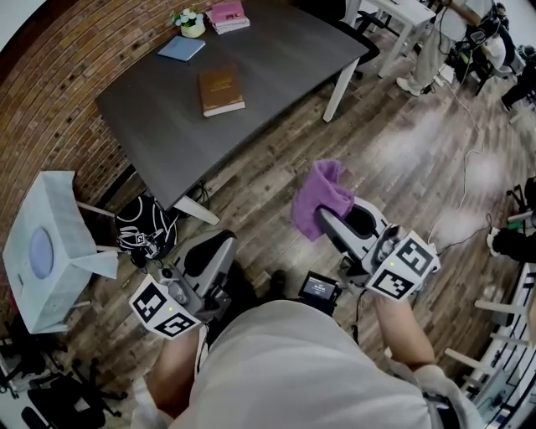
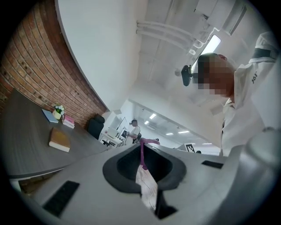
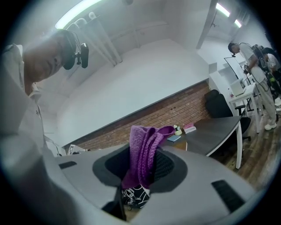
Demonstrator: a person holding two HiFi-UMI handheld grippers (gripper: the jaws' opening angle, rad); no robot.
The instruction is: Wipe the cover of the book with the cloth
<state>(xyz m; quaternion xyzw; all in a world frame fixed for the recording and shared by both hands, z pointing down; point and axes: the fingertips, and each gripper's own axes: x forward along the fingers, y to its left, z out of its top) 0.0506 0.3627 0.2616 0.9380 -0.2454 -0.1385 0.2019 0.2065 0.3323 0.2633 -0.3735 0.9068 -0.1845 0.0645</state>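
Observation:
A brown book [image 1: 221, 90] lies shut on the dark grey table [image 1: 285, 59], far ahead of both grippers; the left gripper view shows the book [image 2: 59, 139] at its left. My right gripper [image 1: 328, 216] is held over the wooden floor, shut on a purple cloth [image 1: 322, 194] that bunches up from its tips. In the right gripper view the cloth [image 3: 144, 154] stands between the jaws of the right gripper [image 3: 142, 147]. My left gripper [image 1: 221, 243] is lower left, near the table's corner, shut with nothing held; the left gripper [image 2: 143, 148] shows only a thin slit.
On the table's far end lie a blue book [image 1: 182, 48], pink books [image 1: 226, 15] and a small flower pot [image 1: 189, 22]. A white box-like stand [image 1: 46, 243] and a black patterned bag [image 1: 142, 228] sit at my left. People and a white desk [image 1: 402, 12] are at the back right.

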